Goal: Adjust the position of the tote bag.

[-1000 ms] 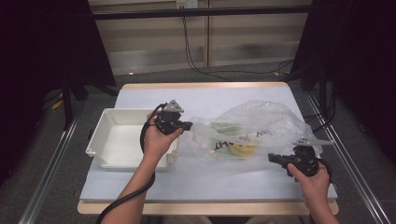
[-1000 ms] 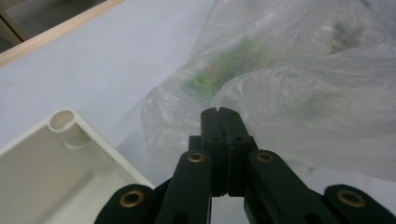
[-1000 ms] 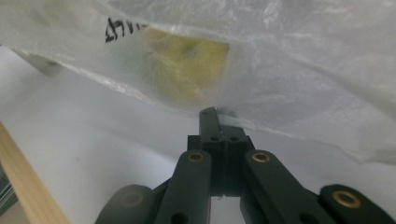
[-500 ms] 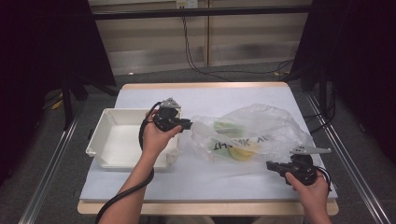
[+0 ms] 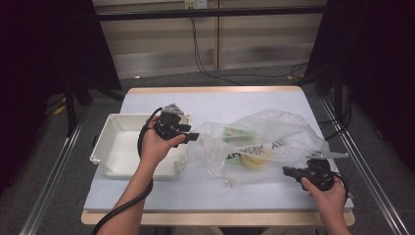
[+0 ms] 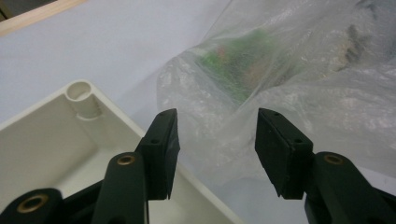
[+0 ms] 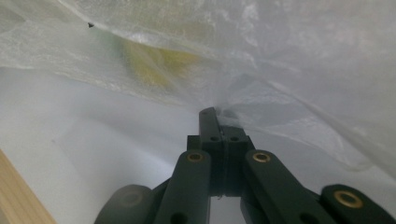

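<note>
A clear plastic bag (image 5: pixel 274 139) lies on the table's right half, with something green (image 5: pixel 234 132) and something yellow (image 5: pixel 254 159) inside. My left gripper (image 5: pixel 194 135) hovers over the right rim of the white tray (image 5: pixel 110 147), pointing at the bag's left end. Its jaws stand open with nothing between them (image 6: pixel 217 116), the bag (image 6: pixel 289 79) and the green thing (image 6: pixel 238 60) just ahead. My right gripper (image 5: pixel 288 171) is at the bag's near right edge. It is shut on a pinch of the plastic (image 7: pixel 212 112), and the yellow thing (image 7: pixel 154 60) shows through the film.
The white tray (image 6: pixel 56 140) is empty and sits on the left half of the pale table cover (image 5: pixel 220 107). A wooden table edge (image 5: pixel 215 218) runs along the front. Dark curtains and cables stand behind the table.
My right gripper has drawn slightly toward the front edge, keeping its hold on the plastic, and the bag has sagged flatter. The left gripper has barely moved.
</note>
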### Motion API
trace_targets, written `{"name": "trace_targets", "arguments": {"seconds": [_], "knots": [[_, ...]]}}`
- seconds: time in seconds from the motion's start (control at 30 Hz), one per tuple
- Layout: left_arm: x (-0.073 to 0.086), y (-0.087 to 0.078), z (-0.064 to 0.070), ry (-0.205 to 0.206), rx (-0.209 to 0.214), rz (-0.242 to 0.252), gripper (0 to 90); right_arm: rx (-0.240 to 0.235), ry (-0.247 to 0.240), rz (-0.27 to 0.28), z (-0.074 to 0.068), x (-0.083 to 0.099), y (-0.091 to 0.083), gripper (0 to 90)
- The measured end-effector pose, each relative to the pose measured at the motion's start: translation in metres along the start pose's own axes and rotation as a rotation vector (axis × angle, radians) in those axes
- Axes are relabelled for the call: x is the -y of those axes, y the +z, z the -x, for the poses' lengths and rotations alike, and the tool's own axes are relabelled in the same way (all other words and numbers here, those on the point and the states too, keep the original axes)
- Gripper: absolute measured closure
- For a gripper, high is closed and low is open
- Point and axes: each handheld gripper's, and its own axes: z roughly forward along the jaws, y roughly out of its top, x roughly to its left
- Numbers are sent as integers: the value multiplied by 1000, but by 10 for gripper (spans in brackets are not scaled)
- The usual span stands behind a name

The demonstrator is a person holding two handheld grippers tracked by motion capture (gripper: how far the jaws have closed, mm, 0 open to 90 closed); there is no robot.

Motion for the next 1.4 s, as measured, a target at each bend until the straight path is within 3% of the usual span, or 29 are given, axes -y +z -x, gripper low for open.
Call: {"name": "trace_targets", "arguments": {"seconds": [0.2,0.27,0.33,0.57,0.63,0.73,0.77,0.87,0.9,0.93,0.97,1.03,1.07,1.17,1.23,1.37,1.4], "knots": [[2,-7,0,-5,-8,20,491,21,-14,-5,1,1,-1,882],[1,-10,3,-1,7,16,503,24,1,0,1,1,-3,791],[-2,-11,7,12,14,12,532,25,-21,-4,-2,-1,-3,750],[-6,-1,17,26,54,1,586,-50,-63,7,-25,-6,-3,801],[-6,2,23,31,70,-2,600,-82,-78,9,-34,-7,-2,868],[-7,3,26,36,77,3,604,-101,-91,4,-40,-8,0,900],[-8,3,29,43,81,-7,606,-128,-105,-3,-43,-9,3,900],[-9,4,31,47,91,-5,603,-149,-120,9,-49,-11,6,900],[-10,5,32,45,89,-1,591,-176,-149,18,-58,-15,11,900],[-10,5,33,51,93,-6,591,-176,-149,18,-58,-15,11,900],[-12,6,37,53,92,-7,585,-186,-171,14,-69,-17,17,900],[-12,5,39,64,94,-13,572,-190,-184,9,-74,-18,20,900],[-14,4,45,77,107,-8,569,-196,-200,8,-83,-18,27,900],[-16,3,49,92,111,-15,558,-206,-210,10,-89,-19,34,900],[-18,4,53,76,107,-24,459,-205,-219,25,-98,-23,41,900],[-20,5,56,70,151,-18,408,-207,-214,32,-104,-29,45,900],[-23,7,61,95,161,-24,327,-196,-205,30,-104,-34,47,900]]}}
